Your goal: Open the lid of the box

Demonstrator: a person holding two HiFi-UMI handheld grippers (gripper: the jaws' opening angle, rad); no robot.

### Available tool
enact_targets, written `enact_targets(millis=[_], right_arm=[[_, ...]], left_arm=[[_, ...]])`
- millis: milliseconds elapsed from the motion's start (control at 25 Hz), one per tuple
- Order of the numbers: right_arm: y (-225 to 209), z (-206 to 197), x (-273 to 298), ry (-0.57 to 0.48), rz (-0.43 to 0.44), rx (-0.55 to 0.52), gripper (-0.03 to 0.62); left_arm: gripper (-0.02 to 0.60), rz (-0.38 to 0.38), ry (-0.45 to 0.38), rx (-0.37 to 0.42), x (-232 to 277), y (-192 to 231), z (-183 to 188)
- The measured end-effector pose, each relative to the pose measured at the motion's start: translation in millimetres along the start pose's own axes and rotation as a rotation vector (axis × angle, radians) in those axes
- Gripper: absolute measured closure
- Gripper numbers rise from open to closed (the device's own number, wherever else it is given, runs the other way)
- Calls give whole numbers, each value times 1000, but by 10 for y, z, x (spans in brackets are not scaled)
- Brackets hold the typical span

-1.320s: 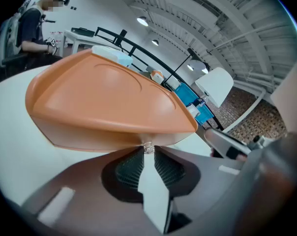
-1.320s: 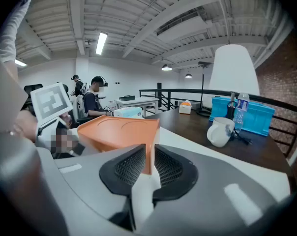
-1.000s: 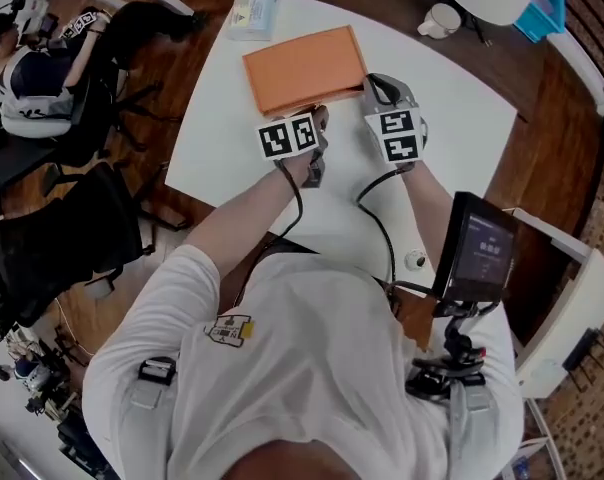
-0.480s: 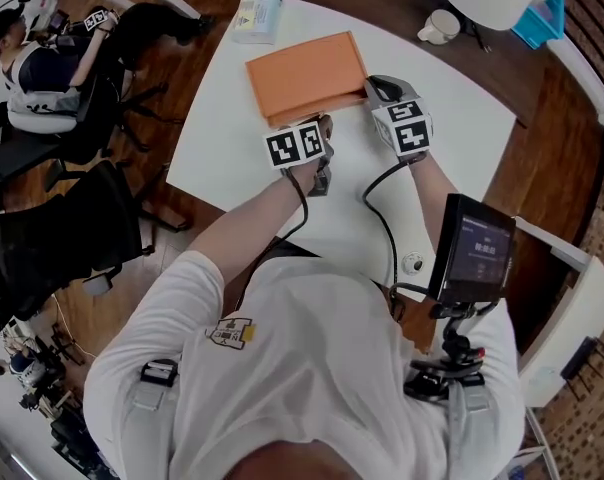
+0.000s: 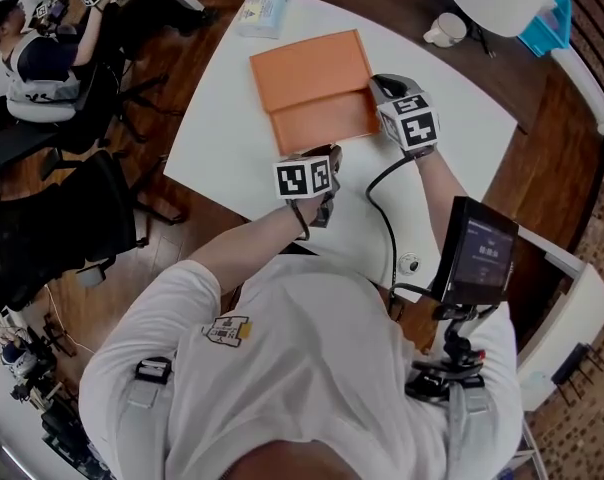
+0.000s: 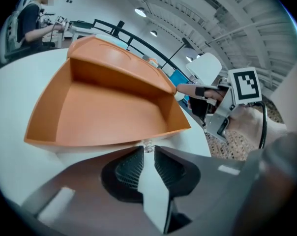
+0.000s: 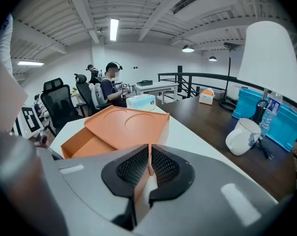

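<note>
Orange box (image 5: 310, 68): flat, on the white table (image 5: 452, 143), far of centre; its tray (image 6: 109, 112) stands partly out from under the lid (image 7: 126, 124). Likely light, thin-walled, easily bent, so best held at edges. Left gripper (image 6: 147, 154): pressed onto a small clear tab (image 6: 147, 145) at the tray front. Right gripper (image 7: 148, 162): pinching the lid's corner wall.

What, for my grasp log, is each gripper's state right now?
Left gripper: shut on the clear tab at the orange tray's front edge.
Right gripper: shut on the orange lid's near edge.
</note>
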State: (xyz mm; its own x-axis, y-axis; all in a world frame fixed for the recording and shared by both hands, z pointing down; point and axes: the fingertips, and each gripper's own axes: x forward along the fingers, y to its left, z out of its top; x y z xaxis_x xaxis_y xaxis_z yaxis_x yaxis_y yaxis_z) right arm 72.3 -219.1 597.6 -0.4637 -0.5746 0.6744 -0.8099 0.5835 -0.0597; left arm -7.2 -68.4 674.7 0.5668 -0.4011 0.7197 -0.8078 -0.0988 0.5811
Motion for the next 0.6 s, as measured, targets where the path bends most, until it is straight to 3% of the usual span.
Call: enact_targets(millis=[160, 360, 480, 600], right_arm=[[-8, -11, 8, -1, -5, 4, 576], [-23, 2, 14, -23, -21, -3, 571], [-93, -11, -41, -61, -43, 20, 511], [-128, -237, -368, -102, -81, 92, 505]], left_arm=[[517, -6, 15, 28, -63, -49, -197], [517, -38, -14, 20, -27, -24, -171], [517, -23, -61, 33, 10, 3, -169], [517, -20, -82, 49, 10, -76, -338]])
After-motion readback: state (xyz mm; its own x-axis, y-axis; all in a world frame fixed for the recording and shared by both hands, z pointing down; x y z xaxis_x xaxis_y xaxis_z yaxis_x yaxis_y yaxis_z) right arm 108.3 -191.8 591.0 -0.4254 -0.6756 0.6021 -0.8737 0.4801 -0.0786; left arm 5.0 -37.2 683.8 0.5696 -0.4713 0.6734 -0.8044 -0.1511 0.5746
